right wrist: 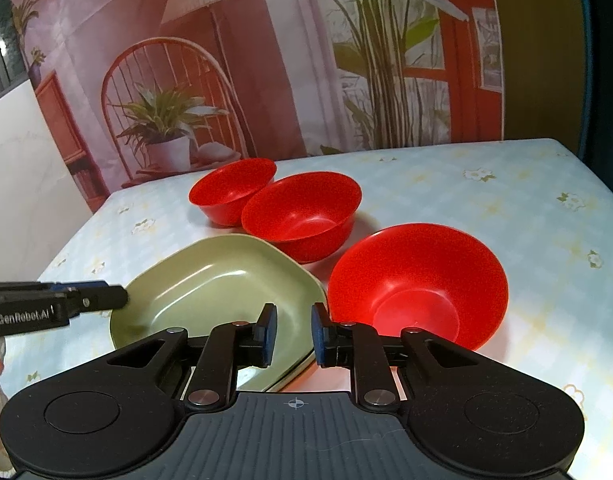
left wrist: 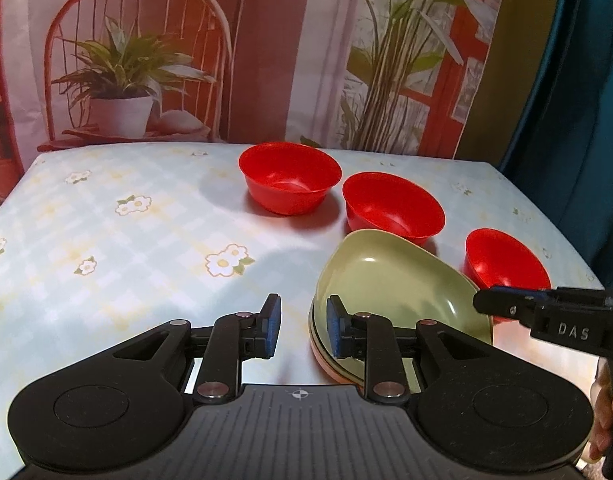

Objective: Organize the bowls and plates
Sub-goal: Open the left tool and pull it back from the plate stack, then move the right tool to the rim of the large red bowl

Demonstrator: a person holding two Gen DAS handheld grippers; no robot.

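A stack of plates with a green plate on top and an orange one under it lies on the table; it also shows in the right wrist view. Three red bowls stand apart: far, middle and near right. In the right wrist view they are far, middle and near. My left gripper is open and empty, its right finger over the stack's left rim. My right gripper is open and empty over the stack's right edge, beside the near bowl.
The table wears a pale blue checked cloth with flowers. A printed backdrop hangs behind its far edge. A dark teal curtain stands at the right. A white wall is at the left.
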